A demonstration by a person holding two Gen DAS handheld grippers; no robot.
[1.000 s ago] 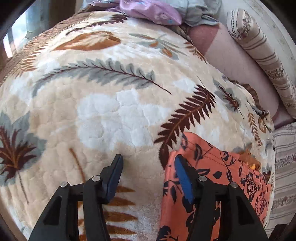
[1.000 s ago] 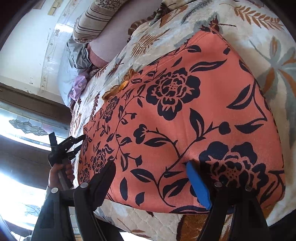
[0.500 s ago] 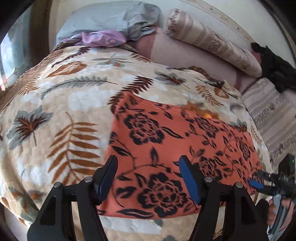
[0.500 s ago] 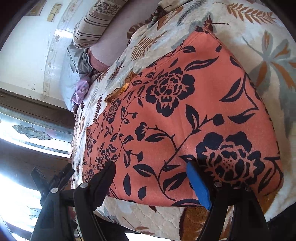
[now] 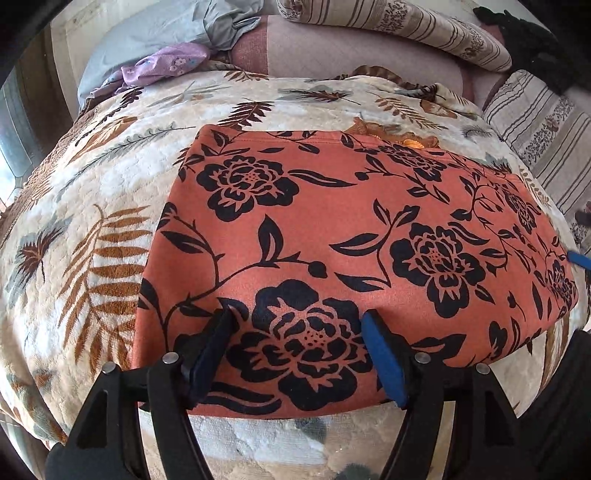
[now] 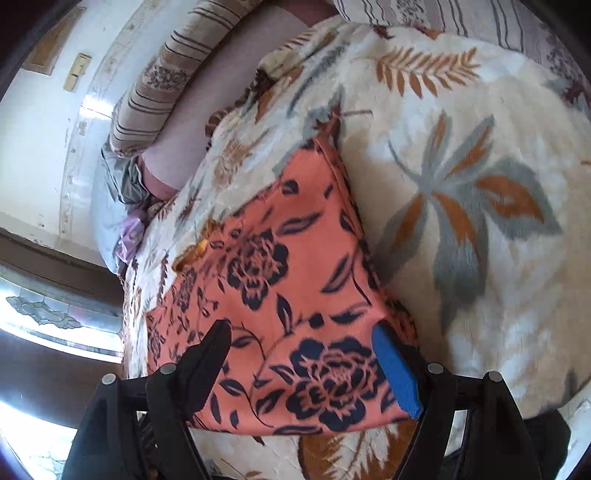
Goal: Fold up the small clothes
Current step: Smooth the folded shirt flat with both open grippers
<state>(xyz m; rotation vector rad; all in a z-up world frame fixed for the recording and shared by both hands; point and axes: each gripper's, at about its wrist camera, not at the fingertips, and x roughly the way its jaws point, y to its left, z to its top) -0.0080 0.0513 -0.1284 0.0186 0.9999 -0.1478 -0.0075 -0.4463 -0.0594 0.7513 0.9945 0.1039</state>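
The orange floral garment lies flat on the leaf-print blanket, squared up as if ready for another fold. The left gripper, whose jaws have just been opening, and the right gripper both hang spread over its near edge, pinching nothing.

Bed: carrying a leaf-print blanket.
Blanket: bearing a flat orange floral garment.
Head end: striped pillow, grey cloth and lilac cloth lying there.
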